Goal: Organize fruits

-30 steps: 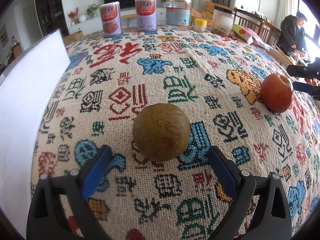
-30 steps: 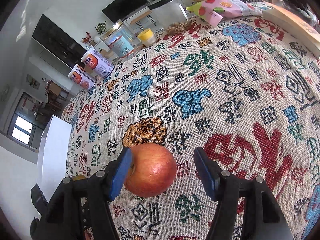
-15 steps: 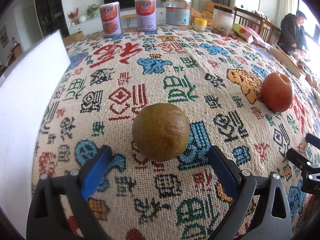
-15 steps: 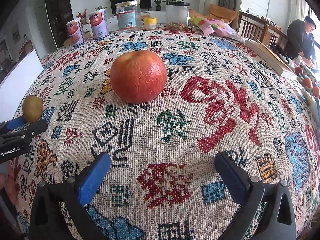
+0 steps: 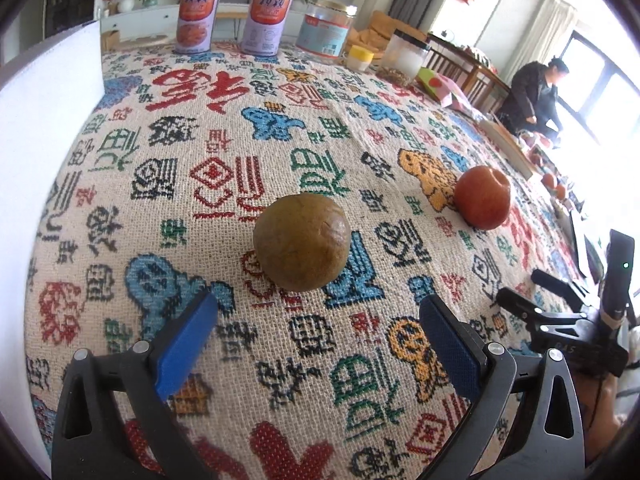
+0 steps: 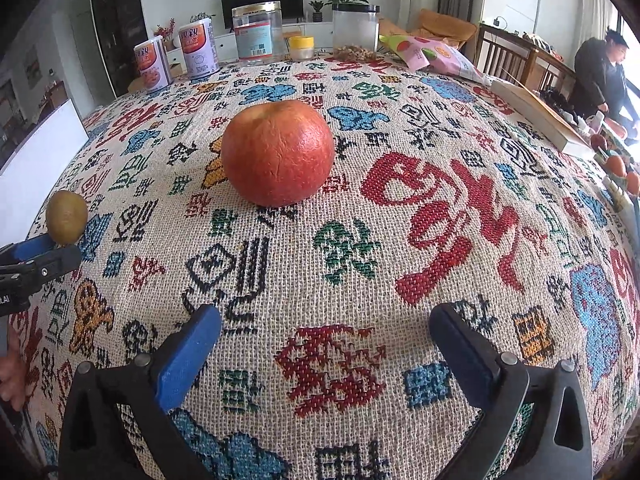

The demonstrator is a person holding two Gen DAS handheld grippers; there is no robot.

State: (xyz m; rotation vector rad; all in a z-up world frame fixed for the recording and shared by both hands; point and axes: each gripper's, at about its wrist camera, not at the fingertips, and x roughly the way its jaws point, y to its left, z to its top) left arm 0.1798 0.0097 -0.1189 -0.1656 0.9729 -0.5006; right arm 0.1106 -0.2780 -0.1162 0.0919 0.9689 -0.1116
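Observation:
A brown round fruit (image 5: 301, 241) lies on the patterned tablecloth (image 5: 224, 128) just ahead of my left gripper (image 5: 316, 334), which is open and empty. A red apple (image 5: 483, 197) lies farther right. In the right wrist view the apple (image 6: 278, 153) sits on the cloth well ahead of my right gripper (image 6: 326, 342), which is open and empty. The brown fruit (image 6: 66, 217) shows at the far left there, by the left gripper's blue fingertip (image 6: 28, 246). The right gripper (image 5: 560, 312) also shows at the right edge of the left wrist view.
A white board (image 5: 44, 92) stands along the left table edge. Two cans (image 5: 198, 18), a clear jar (image 5: 326, 34), a yellow-lidded pot (image 5: 360, 57) and another jar (image 6: 355, 26) stand at the far edge. A snack bag (image 6: 436, 54) and a book (image 6: 532, 116) lie at the right.
My right gripper let go of the apple and drew back toward the near table edge; the apple now lies free on the cloth. My left gripper tilted slightly and stays open behind the brown fruit.

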